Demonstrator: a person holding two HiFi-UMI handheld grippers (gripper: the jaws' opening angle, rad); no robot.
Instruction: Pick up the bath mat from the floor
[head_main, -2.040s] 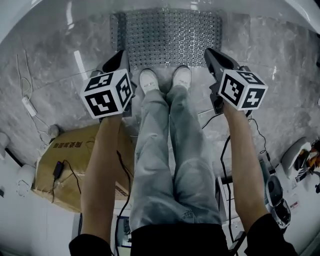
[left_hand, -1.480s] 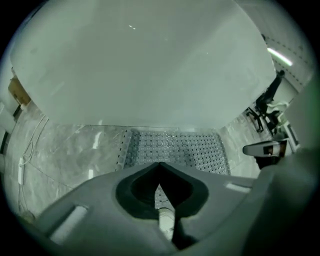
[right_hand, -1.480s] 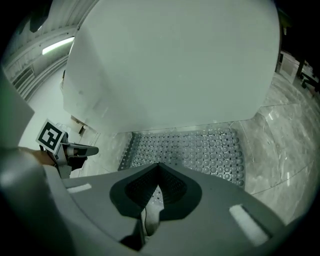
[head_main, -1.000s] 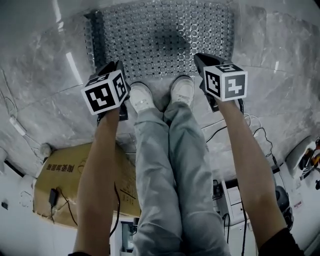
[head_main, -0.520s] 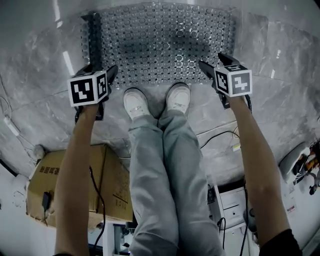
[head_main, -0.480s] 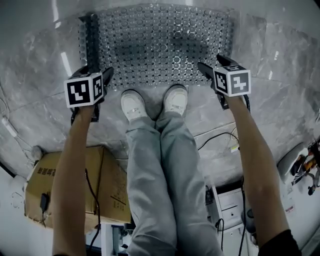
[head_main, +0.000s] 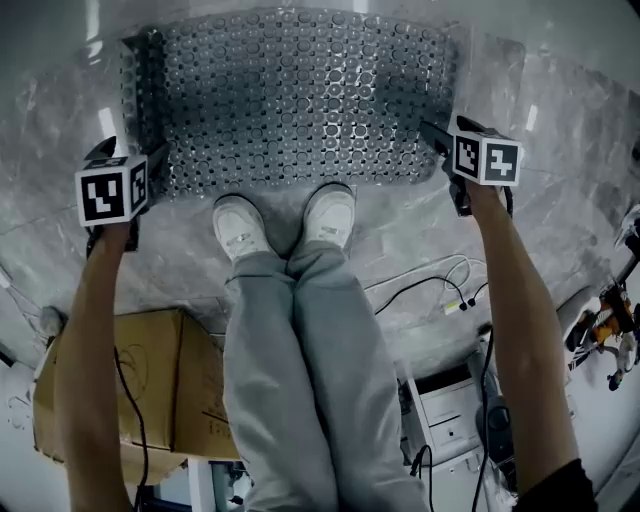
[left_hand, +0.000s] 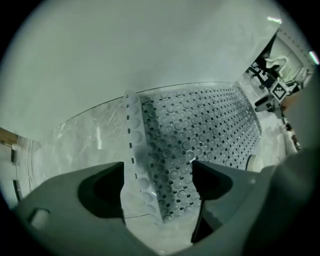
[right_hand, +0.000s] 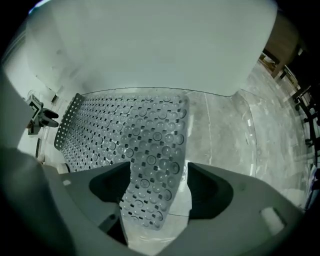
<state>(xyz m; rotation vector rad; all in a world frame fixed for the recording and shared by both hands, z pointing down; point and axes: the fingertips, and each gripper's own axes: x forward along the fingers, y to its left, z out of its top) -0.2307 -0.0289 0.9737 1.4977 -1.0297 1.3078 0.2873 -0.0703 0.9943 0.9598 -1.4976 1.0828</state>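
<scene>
1. Now the bath mat is lying on the marble floor just ahead of the shoes, with its left edge curling up.
2. The left tongs and right tongs are opening, each straddling a near corner and pressing nothing. If they bite too shallowly, the slick perforated rubber is probably slipping out.
3. A second ago the tongs were beside the shoes; now they are sitting out at the corners.

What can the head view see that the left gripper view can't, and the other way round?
Head view only: the person's left forearm and the cables on the floor behind the feet. Left gripper view only: the left gripper from close up, its jaws opening, with the curled-up edge of the bath mat between them. Both: the mat and the marble floor.
</scene>
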